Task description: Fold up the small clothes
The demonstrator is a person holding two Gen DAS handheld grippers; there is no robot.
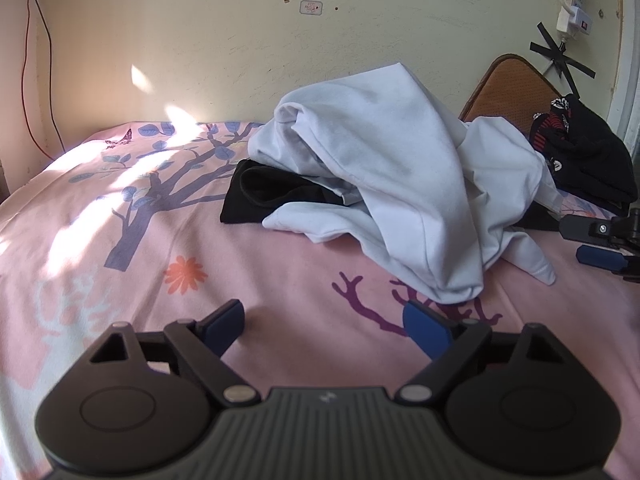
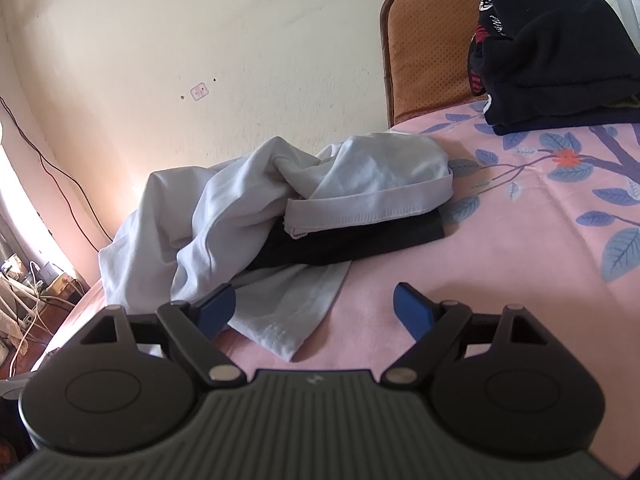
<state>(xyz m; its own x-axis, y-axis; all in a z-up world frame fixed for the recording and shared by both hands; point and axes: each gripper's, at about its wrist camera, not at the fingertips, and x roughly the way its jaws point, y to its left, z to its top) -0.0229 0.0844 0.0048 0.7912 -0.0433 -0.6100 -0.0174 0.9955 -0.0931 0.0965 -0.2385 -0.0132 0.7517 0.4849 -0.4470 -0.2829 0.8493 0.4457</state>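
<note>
A crumpled white garment (image 1: 400, 176) lies heaped on the pink bed sheet (image 1: 260, 272), on top of a flat black garment (image 1: 264, 196). My left gripper (image 1: 324, 326) is open and empty, low over the sheet just in front of the white heap. In the right wrist view the white garment (image 2: 256, 208) and the black one (image 2: 360, 240) lie ahead. My right gripper (image 2: 314, 308) is open and empty, with a white hem (image 2: 288, 316) lying between its fingers. The right gripper also shows at the right edge of the left wrist view (image 1: 600, 244).
A pile of dark folded clothes (image 1: 584, 156) sits at the far right of the bed, also in the right wrist view (image 2: 552, 52). A brown cushion (image 2: 424, 48) leans against the cream wall. Cables hang at the left wall (image 1: 36, 60).
</note>
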